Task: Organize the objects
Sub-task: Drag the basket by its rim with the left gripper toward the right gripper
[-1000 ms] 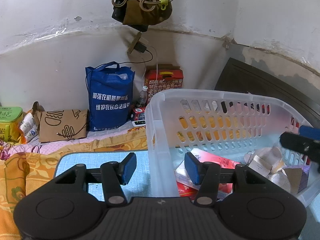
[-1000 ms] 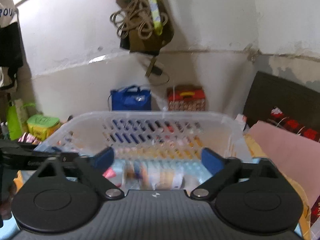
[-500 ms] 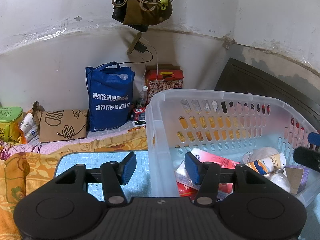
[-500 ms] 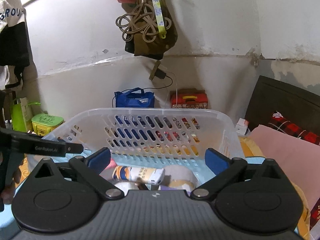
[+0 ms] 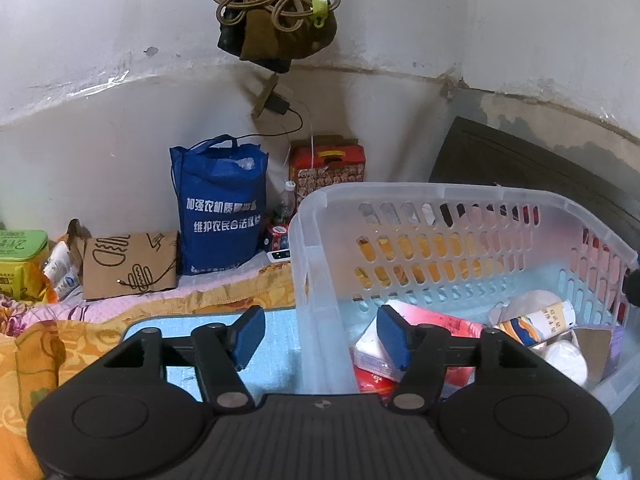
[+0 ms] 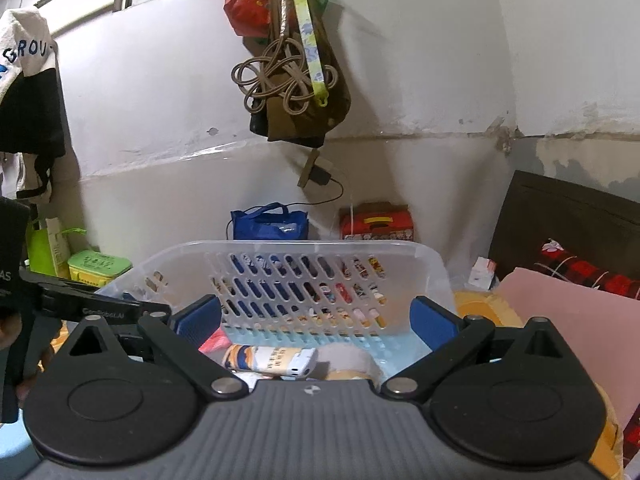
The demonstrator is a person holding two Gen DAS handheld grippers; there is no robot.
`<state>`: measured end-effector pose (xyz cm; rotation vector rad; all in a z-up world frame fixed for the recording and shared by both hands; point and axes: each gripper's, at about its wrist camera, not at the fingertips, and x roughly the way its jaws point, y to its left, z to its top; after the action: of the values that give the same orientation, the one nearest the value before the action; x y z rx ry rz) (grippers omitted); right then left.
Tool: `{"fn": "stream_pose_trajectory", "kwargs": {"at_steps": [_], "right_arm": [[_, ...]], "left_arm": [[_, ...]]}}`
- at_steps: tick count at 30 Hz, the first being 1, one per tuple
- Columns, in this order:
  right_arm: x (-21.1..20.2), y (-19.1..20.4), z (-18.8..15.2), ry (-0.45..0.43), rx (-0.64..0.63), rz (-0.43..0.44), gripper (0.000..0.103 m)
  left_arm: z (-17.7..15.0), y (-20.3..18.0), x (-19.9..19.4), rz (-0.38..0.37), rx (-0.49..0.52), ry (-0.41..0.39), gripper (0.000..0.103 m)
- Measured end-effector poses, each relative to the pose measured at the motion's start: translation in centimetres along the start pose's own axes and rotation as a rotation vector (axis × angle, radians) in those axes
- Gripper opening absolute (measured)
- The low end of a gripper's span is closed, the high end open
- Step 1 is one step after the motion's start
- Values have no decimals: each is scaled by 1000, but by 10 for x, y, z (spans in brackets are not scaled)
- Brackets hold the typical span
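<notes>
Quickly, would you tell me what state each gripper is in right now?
Left gripper: opening, straddling the basket wall, pads off it.
Right gripper: open, holding nothing.

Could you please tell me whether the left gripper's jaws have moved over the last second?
Yes. The left gripper jaws are opening: they straddle the basket wall, and both blue pads now stand farther from it than before.

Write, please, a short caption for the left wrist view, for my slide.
Left claw, jaws opening astride the wall of a translucent basket holding a printed tube and packets.
</notes>
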<state>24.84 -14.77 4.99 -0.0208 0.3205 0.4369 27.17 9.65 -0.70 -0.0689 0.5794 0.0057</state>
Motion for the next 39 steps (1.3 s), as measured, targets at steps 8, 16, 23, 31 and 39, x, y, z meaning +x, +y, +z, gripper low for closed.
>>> {"fn": "stream_pose_trajectory", "kwargs": {"at_steps": [8, 16, 23, 31, 39], "right_arm": [[-16, -6, -3, -24, -18, -2, 103], [-30, -23, -2, -34, 31, 51, 103], [-74, -32, -15, -33, -17, 84, 103], [-130, -33, -69, 41, -9, -84, 103], [-114, -39, -51, 93, -20, 7, 103]], "left_arm": [[-8, -7, -11, 12, 30, -68, 92], [-13, -2, -40, 59, 17, -165, 97], [-42, -4, -119, 44, -24, -295, 97], [-99, -41, -152, 39, 14, -101, 103], [-80, -71, -156, 37, -4, -70, 103]]}}
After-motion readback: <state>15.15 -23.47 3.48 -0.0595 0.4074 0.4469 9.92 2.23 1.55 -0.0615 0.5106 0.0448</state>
